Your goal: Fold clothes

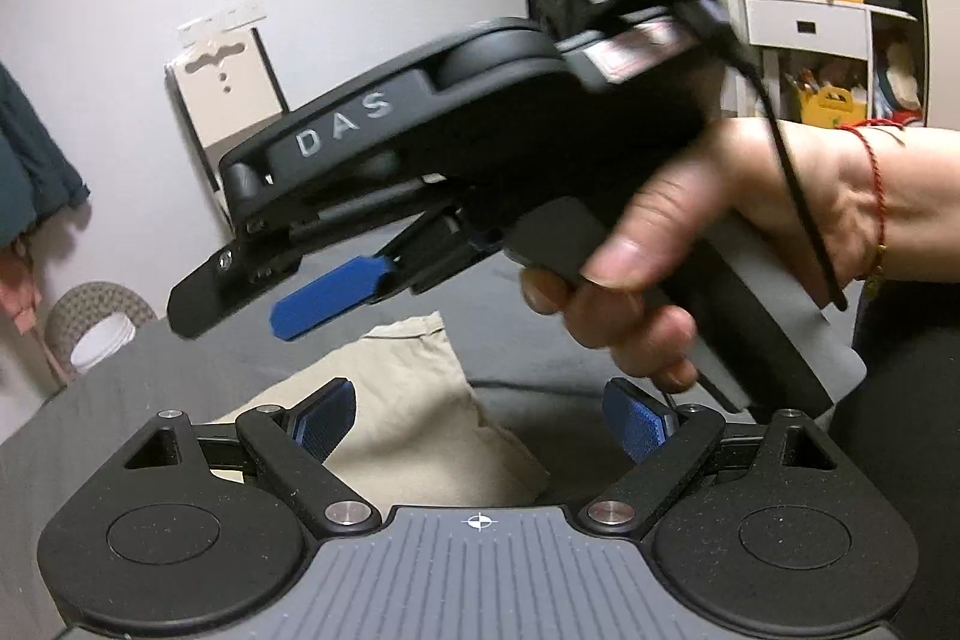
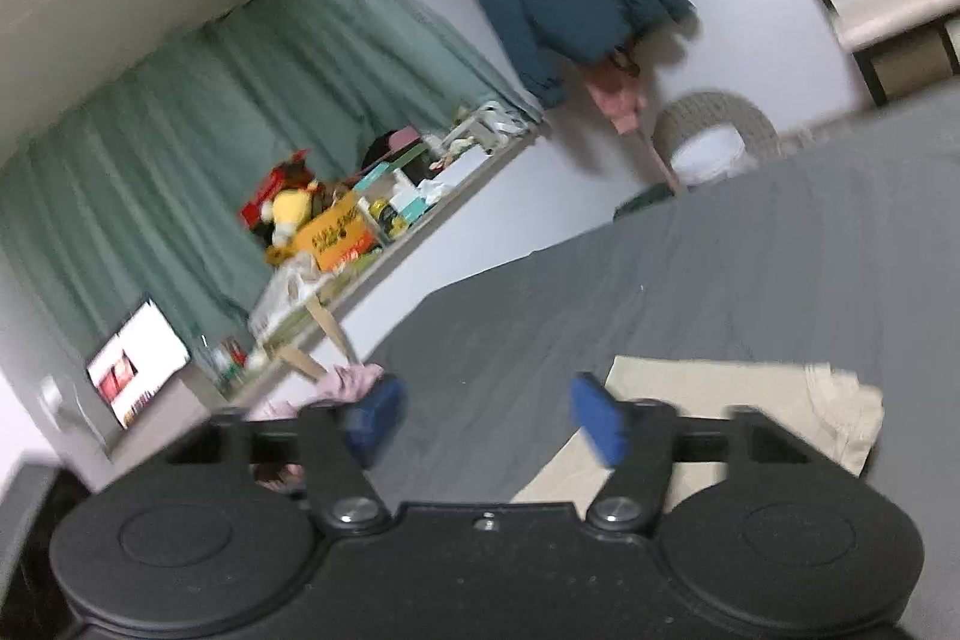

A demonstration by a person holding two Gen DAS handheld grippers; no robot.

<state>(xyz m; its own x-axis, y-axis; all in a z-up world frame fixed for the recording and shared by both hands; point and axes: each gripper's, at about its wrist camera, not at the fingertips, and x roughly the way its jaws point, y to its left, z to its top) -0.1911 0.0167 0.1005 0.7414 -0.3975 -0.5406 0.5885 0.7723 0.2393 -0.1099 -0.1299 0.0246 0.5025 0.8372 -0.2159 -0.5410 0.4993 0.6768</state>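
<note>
Left hand-held gripper (image 1: 480,421) spread, right hand-held gripper (image 2: 486,415) spread, beige garment (image 1: 408,400) on grey bed (image 2: 690,280)

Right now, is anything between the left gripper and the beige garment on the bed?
Nothing visible lies between the open left gripper and the beige garment. The right gripper, held in a hand, hangs above it.

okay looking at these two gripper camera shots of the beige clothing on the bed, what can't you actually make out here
- Beige garment: left wrist view, near part hidden by the left gripper; its type is unclear.
- Same garment: right wrist view, motion-blurred, partly behind the right gripper.
- Right gripper: left wrist view, blurred.
</note>
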